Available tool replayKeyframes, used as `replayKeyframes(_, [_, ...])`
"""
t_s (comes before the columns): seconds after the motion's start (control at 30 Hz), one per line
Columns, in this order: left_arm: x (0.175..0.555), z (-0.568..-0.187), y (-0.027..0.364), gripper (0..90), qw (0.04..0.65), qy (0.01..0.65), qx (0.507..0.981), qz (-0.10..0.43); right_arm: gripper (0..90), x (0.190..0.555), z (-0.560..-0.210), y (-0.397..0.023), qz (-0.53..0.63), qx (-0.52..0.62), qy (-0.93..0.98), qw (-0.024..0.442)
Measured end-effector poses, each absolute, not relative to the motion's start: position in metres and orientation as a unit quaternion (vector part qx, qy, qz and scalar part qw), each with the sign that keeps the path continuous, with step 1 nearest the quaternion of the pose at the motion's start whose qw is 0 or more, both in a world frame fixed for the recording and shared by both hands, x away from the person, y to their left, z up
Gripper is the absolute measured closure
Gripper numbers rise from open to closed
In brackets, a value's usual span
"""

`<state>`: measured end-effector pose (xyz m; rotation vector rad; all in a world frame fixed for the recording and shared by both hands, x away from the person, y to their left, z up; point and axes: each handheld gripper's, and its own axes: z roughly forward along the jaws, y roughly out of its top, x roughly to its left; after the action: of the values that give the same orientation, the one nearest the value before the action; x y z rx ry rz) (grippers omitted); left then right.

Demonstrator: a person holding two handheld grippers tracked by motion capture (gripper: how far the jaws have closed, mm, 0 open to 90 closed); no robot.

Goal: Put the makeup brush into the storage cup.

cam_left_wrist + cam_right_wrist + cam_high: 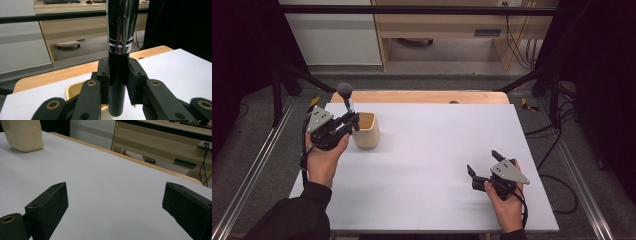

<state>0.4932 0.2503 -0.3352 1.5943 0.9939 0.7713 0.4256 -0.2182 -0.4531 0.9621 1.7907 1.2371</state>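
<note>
A microphone (345, 95) with a grey ball head, a silver neck and a black handle (117, 85) stands upright in my left gripper (353, 121), which is shut on the handle. It hangs at the left edge of a cream square cup (367, 131), whose rim (74, 88) lies just below the jaws. My right gripper (483, 161) rests low over the white table sheet (437, 140) at the right, open, with nothing between its fingers. From there the cup (23, 135) stands far off at the upper left.
A wooden table edge (422, 96) runs behind the white sheet. Black frame rails stand on both sides, and cables (557, 185) trail on the floor at the right. A wooden desk (442, 25) is beyond the table.
</note>
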Motion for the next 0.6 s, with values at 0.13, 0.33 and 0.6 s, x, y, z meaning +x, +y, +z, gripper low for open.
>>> replayKeyframes(0.13, [0.497,-0.332,0.252,74.3,0.527,0.418,0.664,0.326,6.7,0.426,-0.453,-0.218,0.483,0.375,0.699,0.372])
replayKeyframes(0.33, [0.503,-0.332,0.253,74.3,0.526,0.422,0.662,0.327,6.8,0.426,-0.453,-0.219,0.483,0.375,0.698,0.372])
replayKeyframes(0.6, [0.507,-0.333,0.253,74.4,0.525,0.426,0.66,0.328,6.9,0.426,-0.453,-0.219,0.483,0.376,0.698,0.371])
